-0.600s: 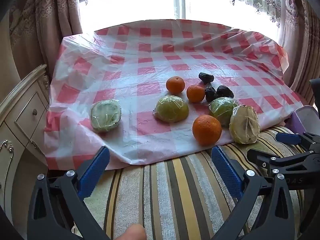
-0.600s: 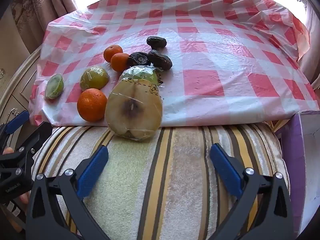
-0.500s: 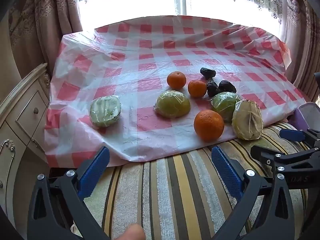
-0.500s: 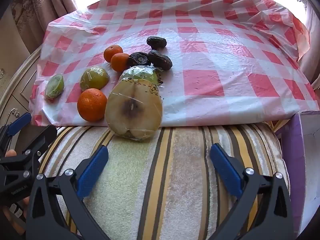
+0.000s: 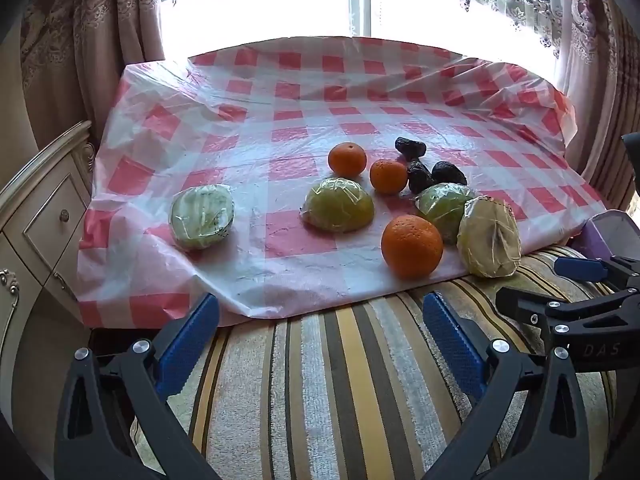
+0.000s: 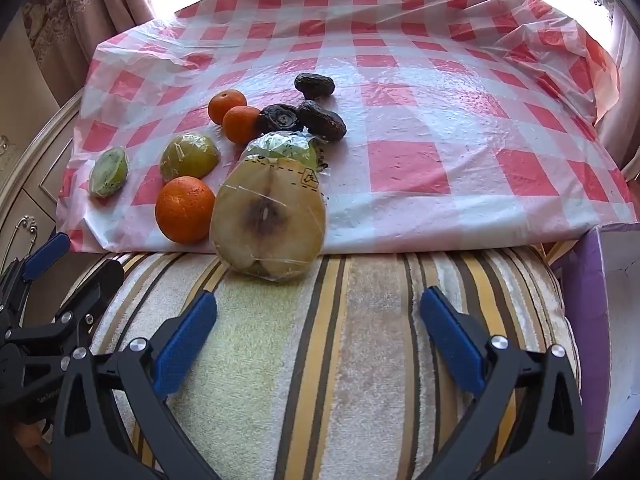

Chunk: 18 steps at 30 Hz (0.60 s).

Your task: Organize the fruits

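Both my left jaws (image 5: 318,338) and right jaws (image 6: 318,330) gape empty over the striped cushion (image 6: 360,340). Nothing sorted yet, I judge: fruit lies clustered on the checked cloth (image 6: 420,80). Nearest is the wrapped pear half (image 6: 268,216); reach forward, straddle it.

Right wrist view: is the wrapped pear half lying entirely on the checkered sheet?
No, the wrapped pear half overhangs the near edge of the checkered sheet onto the striped cushion.
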Available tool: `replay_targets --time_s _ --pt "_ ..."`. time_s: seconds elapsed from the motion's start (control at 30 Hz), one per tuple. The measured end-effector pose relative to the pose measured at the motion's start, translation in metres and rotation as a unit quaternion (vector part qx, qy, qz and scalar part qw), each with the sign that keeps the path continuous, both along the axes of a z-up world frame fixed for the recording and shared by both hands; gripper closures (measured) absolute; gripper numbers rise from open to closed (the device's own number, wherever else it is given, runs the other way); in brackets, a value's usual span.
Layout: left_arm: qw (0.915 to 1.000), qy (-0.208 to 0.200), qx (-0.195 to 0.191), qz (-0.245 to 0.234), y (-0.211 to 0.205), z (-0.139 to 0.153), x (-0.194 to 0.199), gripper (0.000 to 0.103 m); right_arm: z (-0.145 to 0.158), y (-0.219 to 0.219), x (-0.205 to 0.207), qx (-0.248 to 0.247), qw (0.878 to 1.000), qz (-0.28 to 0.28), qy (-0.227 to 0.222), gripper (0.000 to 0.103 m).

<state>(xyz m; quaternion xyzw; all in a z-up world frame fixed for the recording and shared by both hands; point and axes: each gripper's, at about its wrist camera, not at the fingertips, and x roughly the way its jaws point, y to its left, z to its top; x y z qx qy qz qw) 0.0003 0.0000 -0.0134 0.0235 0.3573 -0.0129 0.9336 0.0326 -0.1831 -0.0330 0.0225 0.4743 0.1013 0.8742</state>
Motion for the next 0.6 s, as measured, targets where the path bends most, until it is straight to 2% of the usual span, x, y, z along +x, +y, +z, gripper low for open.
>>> replay_targets --time_s 0.6 --pt "0.9998 -0.018 0.005 0.011 -0.0029 -0.0049 -0.0016 0.005 -0.0008 -0.0021 -0.0003 0.004 1.0 -0.003 -0.01 0.001"
